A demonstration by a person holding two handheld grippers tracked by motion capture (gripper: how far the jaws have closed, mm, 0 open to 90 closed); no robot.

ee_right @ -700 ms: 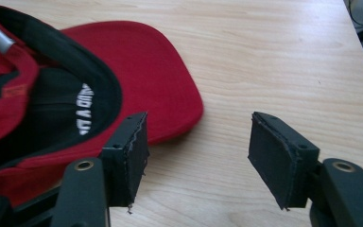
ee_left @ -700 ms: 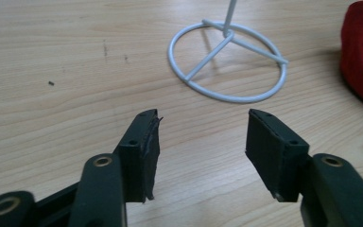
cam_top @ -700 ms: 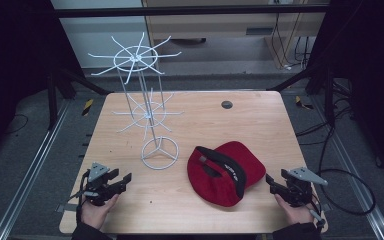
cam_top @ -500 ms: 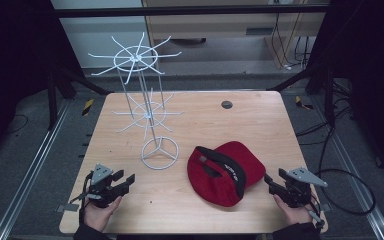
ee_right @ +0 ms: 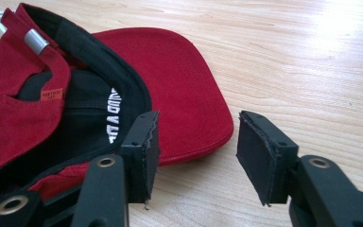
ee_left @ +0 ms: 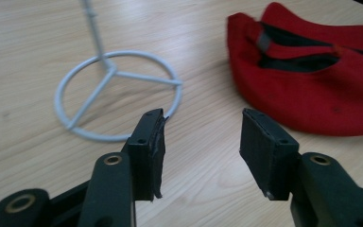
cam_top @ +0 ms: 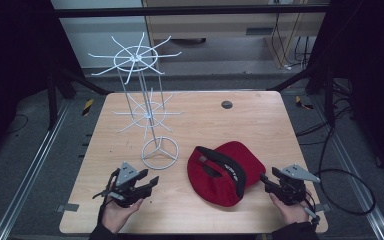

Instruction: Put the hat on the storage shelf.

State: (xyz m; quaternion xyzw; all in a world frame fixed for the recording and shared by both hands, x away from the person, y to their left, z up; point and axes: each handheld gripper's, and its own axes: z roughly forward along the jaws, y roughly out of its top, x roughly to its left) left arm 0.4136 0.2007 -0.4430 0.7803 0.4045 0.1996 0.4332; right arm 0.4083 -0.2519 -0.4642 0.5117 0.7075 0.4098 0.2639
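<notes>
Both grippers have barely shifted since the earlier frames, the left gripper (cam_top: 147, 183) hovering low over the bench (cam_top: 260, 125) and the right gripper (cam_top: 266, 181) doing the same at the opposite near corner. Its jaws are standing apart with nothing between them, and the red baseball cap (ee_right: 179, 80) is lying upside down just ahead and to its left, the brim edge nearly touching its left jaw. Jaws of the left gripper are likewise gaping empty, with the white wire rack's ring base (ee_left: 118, 94) resting just ahead.
</notes>
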